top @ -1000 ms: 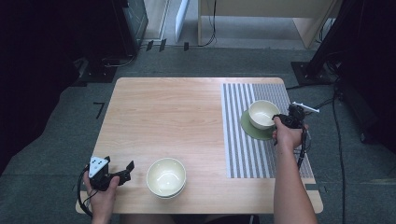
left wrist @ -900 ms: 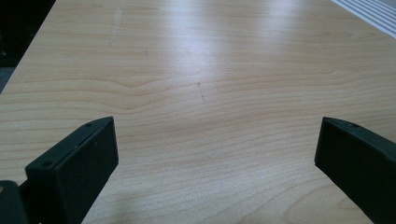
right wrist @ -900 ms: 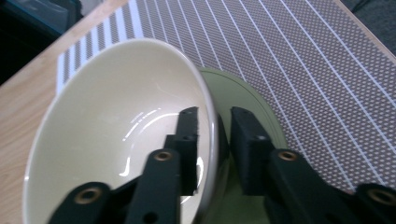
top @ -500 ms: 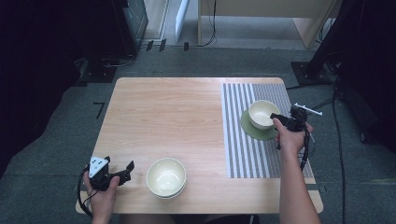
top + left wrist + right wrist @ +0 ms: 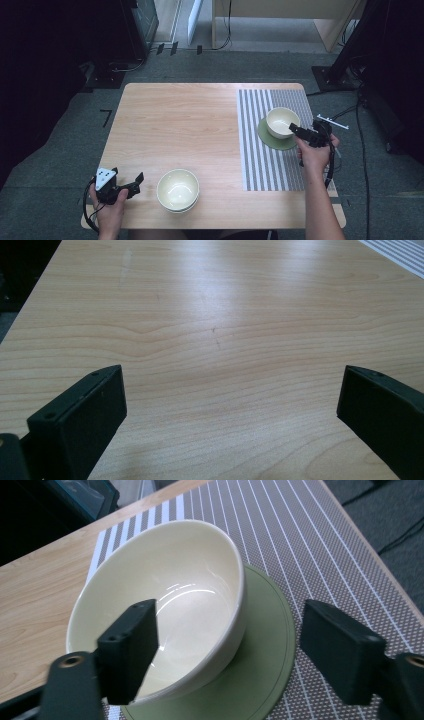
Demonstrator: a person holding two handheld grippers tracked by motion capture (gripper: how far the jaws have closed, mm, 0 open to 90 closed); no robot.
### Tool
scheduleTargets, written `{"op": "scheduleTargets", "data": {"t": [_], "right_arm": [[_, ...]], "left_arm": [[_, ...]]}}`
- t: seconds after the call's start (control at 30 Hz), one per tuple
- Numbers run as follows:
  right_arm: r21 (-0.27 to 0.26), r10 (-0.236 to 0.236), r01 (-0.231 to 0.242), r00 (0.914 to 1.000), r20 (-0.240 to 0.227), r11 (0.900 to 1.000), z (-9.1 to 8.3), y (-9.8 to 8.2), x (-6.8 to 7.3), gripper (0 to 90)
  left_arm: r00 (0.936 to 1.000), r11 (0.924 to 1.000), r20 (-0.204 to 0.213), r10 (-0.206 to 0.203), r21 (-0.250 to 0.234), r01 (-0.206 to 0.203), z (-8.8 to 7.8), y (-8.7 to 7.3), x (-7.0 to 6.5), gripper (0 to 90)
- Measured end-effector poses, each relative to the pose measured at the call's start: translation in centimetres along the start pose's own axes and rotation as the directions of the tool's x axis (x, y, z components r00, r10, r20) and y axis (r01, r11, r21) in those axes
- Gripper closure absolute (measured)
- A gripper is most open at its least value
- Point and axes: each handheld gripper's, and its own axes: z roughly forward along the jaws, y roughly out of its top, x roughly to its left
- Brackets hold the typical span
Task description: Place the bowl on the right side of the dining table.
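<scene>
- Nearest the viewer, the left claw [image 5: 134,181] rests low over the bare wood of the table [image 5: 190,130] in the person's left hand [image 5: 107,207]. Its jaws stand wide apart with nothing between them.
- Just to that claw's right, close to its tips but apart from them, sits a pale bowl [image 5: 178,189] near the table's front edge; it looks like two bowls nested, though I cannot be sure.
- Farther off, the right claw [image 5: 296,131] is held in the right hand [image 5: 314,154] over the striped mat [image 5: 260,165]. Its jaws have just been opening and now stand wide; one jaw hangs over the cream bowl [image 5: 165,605], the other outside it, and neither pad presses on the wall.
- That cream bowl lies right at the claw's tips, set on a green saucer [image 5: 265,665], which lies flat on the mat.
- Judging by its gloss and thin rim [image 5: 240,575], the cream bowl is glazed ceramic: stiff, fairly heavy for its size, slippery and breakable if knocked or dropped.
- The best hold appears to be the rim, one jaw inside and one outside the wall, squeezed firmly and kept level.
- The saucer is loose beneath and could slide or lift with it.
</scene>
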Motion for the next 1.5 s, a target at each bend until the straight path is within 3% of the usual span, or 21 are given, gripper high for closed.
{"op": "scheduleTargets", "data": {"t": [0.1, 0.27, 0.4, 0.57, 1.5], "right_arm": [[-0.02, -0.045, 0.045, 0.9989, 0.012, 0.999, -0.3, -0.3, 0.2, 16.7], [-0.04, -0.074, 0.074, 0.9972, -0.001, 0.996, -0.9, -0.7, 0.5, 11.4], [-0.052, -0.135, 0.136, 0.9906, 0.022, 0.989, -1.3, -1.2, 0.6, 10.1], [-0.062, -0.16, 0.162, 0.9868, 0.025, 0.985, -1.7, -1.8, 0.6, 8.1], [-0.085, -0.189, 0.189, 0.9819, 0.006, 0.978, -4.5, -4.8, -0.5, 0.0]], "left_arm": [[1.0, 1.0, 0.0, 0.0, 0.0, 0.0, 0.0, 0.0, 0.0, 0.0], [1.0, 1.0, 0.002, -0.003, 0.001, 0.003, 0.0, 0.0, 0.1, 0.0], [1.0, 1.0, 0.001, -0.003, 0.001, 0.003, 0.0, 0.0, 0.1, 0.0], [1.0, 1.0, 0.001, -0.005, 0.0, 0.005, 0.0, 0.0, 0.1, 0.0], [1.0, 1.0, -0.001, -0.003, 0.0, 0.003, 0.0, 0.0, 0.0, 0.0]]}}
